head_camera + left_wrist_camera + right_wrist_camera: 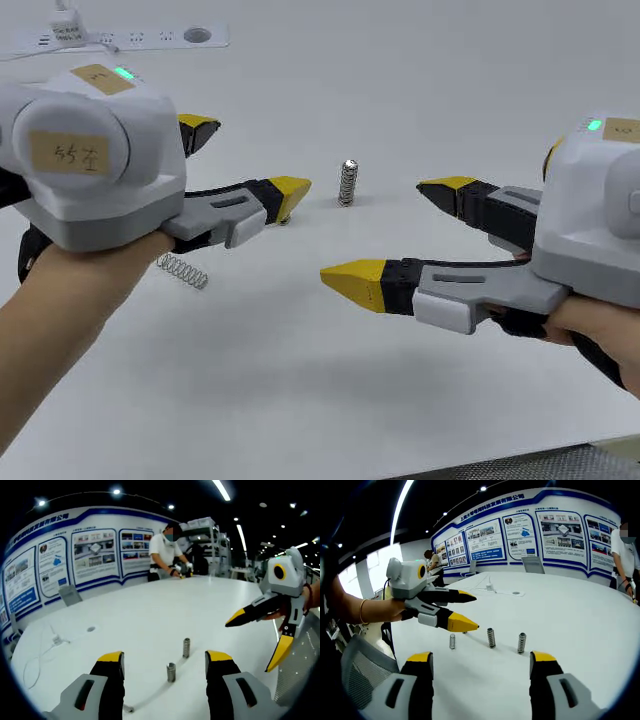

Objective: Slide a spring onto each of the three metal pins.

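Jaws of both grippers spread, empty: left gripper [244, 153] at frame left, right gripper [398, 228] at frame right. Upright pin [347, 183], coil on it, upper centre. Loose spring [182, 270] lies lower left, under left gripper. Risk: spring rolls or squirts from pinch; jaw tip topples pin.

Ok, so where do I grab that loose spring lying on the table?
Pinch the loose spring across its middle coils, coming straight down from above. It lies flat on its side on the table, so a middle hold should keep it level.
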Motion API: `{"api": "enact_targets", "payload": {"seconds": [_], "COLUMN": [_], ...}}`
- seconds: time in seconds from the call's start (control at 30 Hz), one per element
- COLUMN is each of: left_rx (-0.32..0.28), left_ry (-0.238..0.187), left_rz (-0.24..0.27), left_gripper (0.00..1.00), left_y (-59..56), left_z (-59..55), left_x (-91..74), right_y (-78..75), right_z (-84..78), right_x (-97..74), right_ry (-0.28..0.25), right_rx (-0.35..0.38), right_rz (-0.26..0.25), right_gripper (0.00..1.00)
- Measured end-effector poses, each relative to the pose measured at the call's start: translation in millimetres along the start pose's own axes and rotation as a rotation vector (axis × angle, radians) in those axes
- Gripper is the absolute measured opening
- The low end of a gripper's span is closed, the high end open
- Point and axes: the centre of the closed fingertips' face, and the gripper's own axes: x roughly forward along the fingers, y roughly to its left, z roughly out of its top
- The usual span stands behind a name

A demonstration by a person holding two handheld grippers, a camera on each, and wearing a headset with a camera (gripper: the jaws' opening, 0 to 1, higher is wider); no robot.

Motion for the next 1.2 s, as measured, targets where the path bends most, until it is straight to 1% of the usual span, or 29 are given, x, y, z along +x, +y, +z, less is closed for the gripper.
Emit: {"api": "enact_targets", "payload": {"seconds": [0.13,0.27,0.33,0.47,0.53,0.6,0.7,0.8,0.9,0.97,1.1,1.2], "left_rx": [-0.024,-0.051,-0.05,-0.074,-0.068,-0.068,-0.07,-0.069,-0.073,-0.083,-0.092,-0.096], "left_ry": [0.011,-0.01,-0.022,-0.036,-0.037,-0.032,-0.029,-0.029,-0.025,-0.02,-0.024,-0.022], "left_rz": [0.0,0.0,0.006,0.029,0.046,0.057,0.074,0.089,0.104,0.115,0.125,0.137], "left_gripper": [0.77,0.84,0.88,0.92,0.95,0.96,0.95,0.96,0.96,0.96,0.96,0.96], "left_y": [2.6,4.8,6.5,10.6,12.8,14.6,18.3,21.6,24.7,26.9,29.6,32.9], "left_z": [1.9,7.9,10.8,13.1,12.9,12.1,10.3,8.3,5.5,3.0,0.9,-0.6], "left_x": [-9.2,-17.3,-22.1,-31.3,-36.2,-41.0,-49.3,-58.6,-66.1,-71.3,-80.0,-86.5], "right_y": [1.9,4.2,5.1,7.2,8.7,9.6,13.2,17.2,17.9,20.6,25.2,30.6], "right_z": [0.3,-0.1,-0.5,-1.9,-2.6,-3.8,-3.6,-5.8,-7.2,-7.1,-6.6,-4.1], "right_x": [3.6,6.2,7.7,11.6,14.8,17.6,22.0,27.5,32.0,34.4,39.9,45.4], "right_ry": [0.006,0.014,0.019,0.03,0.034,0.041,0.041,0.054,0.061,0.06,0.058,0.041], "right_rx": [-0.007,-0.013,-0.021,-0.037,-0.04,-0.045,-0.042,-0.052,-0.051,-0.052,-0.057,-0.082], "right_rz": [0.007,0.015,0.018,0.023,0.026,0.025,0.036,0.047,0.058,0.065,0.076,0.093], "right_gripper": [0.8,0.8,0.8,0.79,0.78,0.76,0.76,0.75,0.75,0.74,0.71,0.67]}}
